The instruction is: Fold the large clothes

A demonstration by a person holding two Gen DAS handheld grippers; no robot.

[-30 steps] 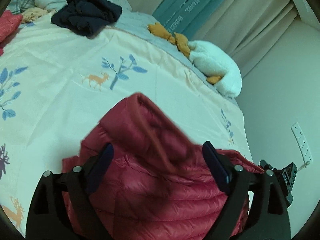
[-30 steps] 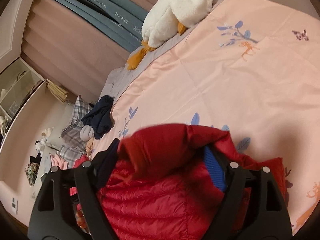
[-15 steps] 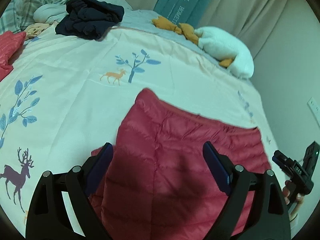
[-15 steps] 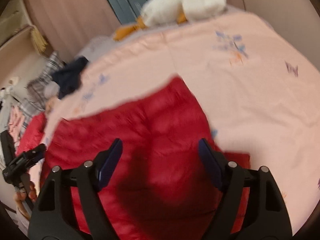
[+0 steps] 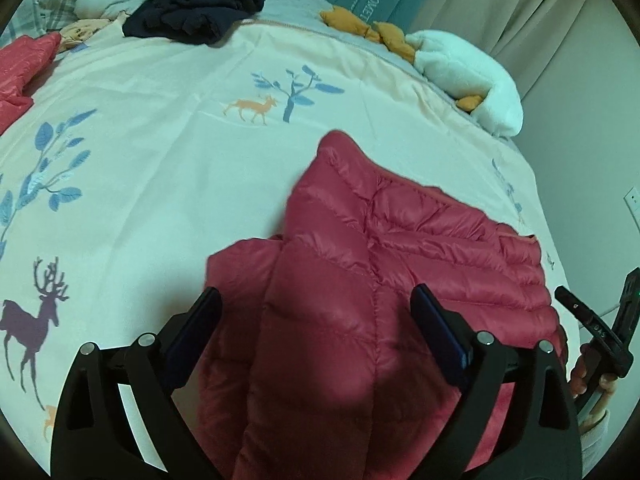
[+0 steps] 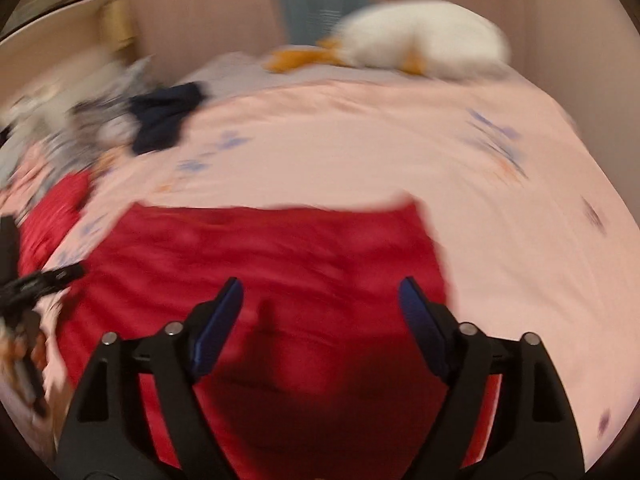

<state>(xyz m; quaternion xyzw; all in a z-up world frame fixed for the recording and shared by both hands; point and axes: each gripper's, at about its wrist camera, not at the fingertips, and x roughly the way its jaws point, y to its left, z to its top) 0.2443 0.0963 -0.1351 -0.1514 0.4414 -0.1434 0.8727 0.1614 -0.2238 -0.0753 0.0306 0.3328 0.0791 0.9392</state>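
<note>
Through the right wrist camera we look along our right hand-held gripper (image 6: 320, 312), its two blue-padded fingers (image 6: 218, 328) spread wide with nothing pinched between them; its jaws have just been opening. Beneath them lies the red puffer jacket (image 6: 280, 264), spread flat on the bed's pale pink cover (image 6: 400, 148) printed with small blue and orange motifs. The picture is smeared by motion. At the far edge of the bed we see a white plush toy (image 6: 420, 50) with orange parts, and to the left a dark navy garment (image 6: 168, 118) in a heap. At the left border the left hand-held gripper (image 6: 36, 284) shows as a black blurred shape.
</note>
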